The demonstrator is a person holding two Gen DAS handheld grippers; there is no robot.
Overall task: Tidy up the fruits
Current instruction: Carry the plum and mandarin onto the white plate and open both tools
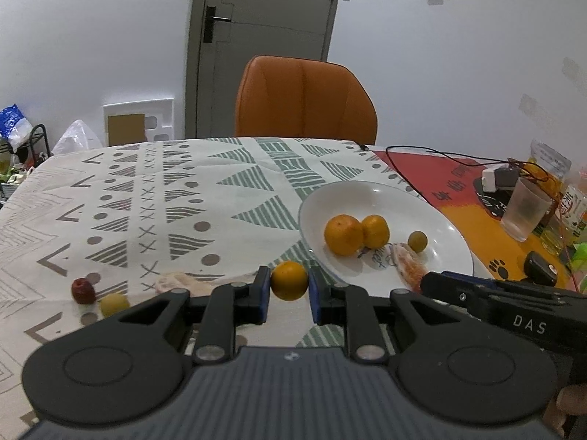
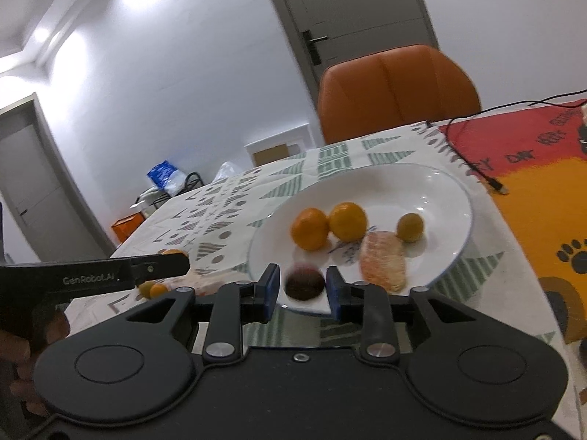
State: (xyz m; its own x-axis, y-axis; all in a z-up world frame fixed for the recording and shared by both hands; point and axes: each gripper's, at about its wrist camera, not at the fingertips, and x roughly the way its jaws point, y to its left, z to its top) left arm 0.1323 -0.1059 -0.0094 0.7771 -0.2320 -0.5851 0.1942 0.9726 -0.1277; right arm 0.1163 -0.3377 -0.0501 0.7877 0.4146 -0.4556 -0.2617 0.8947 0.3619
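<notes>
A small dark-red date-like fruit and a yellow-green round fruit are seen lying on the patterned cloth at the left of the counter, with a peeled citrus segment just beside them. At centre, a round orange tangerine is framed between the jaws of the left gripper; the pads stand just beside its flanks, and whether it is clenched or merely bracketed cannot be told. To the right, the white ceramic plate is shown holding two orange tangerines, a small olive-green fruit and a peeled segment. The right gripper is poised at the plate's near rim, jaws parted, with a blurred dark-red fruit between them that appears released rather than held.

The tangerine is judged best squeezed across its widest part, gently so the skin is not crushed, then carried over the rim and set down away from the fruit already gathered, the right gripper being kept clear of its path.

The counter is covered by a white cloth with green and brown geometric motifs, adjoined on the right by a red-and-orange mat with paw prints. An orange leather chair, a grey door and white walls are visible behind.
</notes>
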